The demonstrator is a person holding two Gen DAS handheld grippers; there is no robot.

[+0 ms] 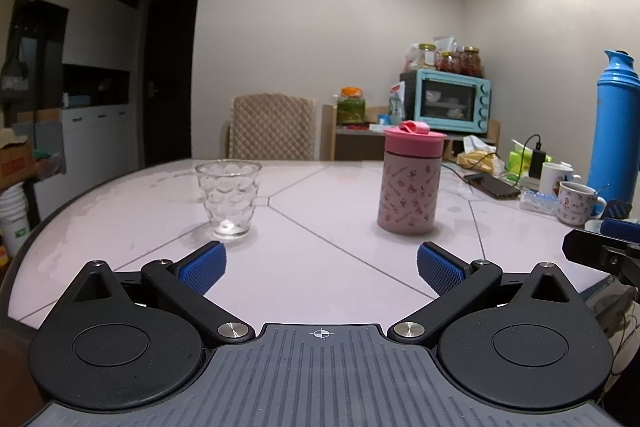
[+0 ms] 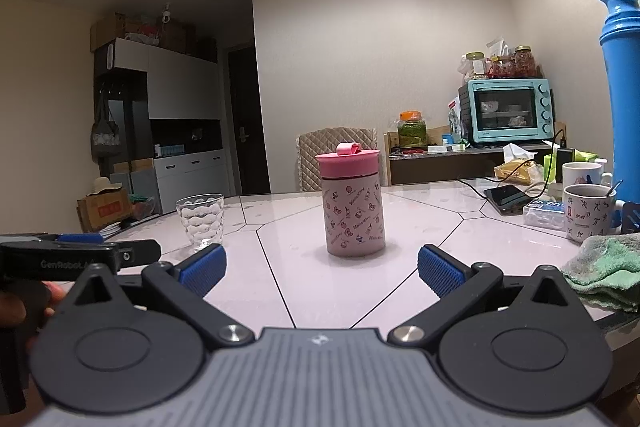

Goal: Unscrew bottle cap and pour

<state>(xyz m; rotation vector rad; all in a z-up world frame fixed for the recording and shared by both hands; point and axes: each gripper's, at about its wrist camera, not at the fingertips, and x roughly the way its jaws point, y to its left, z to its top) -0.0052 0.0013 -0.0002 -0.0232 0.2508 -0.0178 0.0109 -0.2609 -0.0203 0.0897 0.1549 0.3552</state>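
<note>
Left gripper (image 1: 321,269) held level and low, jaws spread wide, blue ribbed pads (image 1: 203,267) angled outward, nothing between them. Right gripper (image 2: 322,269) in the same pose, jaws equally wide, pads (image 2: 439,275) bare. Side by side, each tip visible at the edge of the other's view. Bare fingers (image 2: 14,309) wrapped around the left handle.

Upright pink-capped bottle (image 2: 354,203), cap (image 2: 346,160) on, beside empty glass (image 2: 201,221)

Pink-capped bottle (image 2: 354,203) with cartoon print; dimpled clear glass (image 2: 200,223).
</note>
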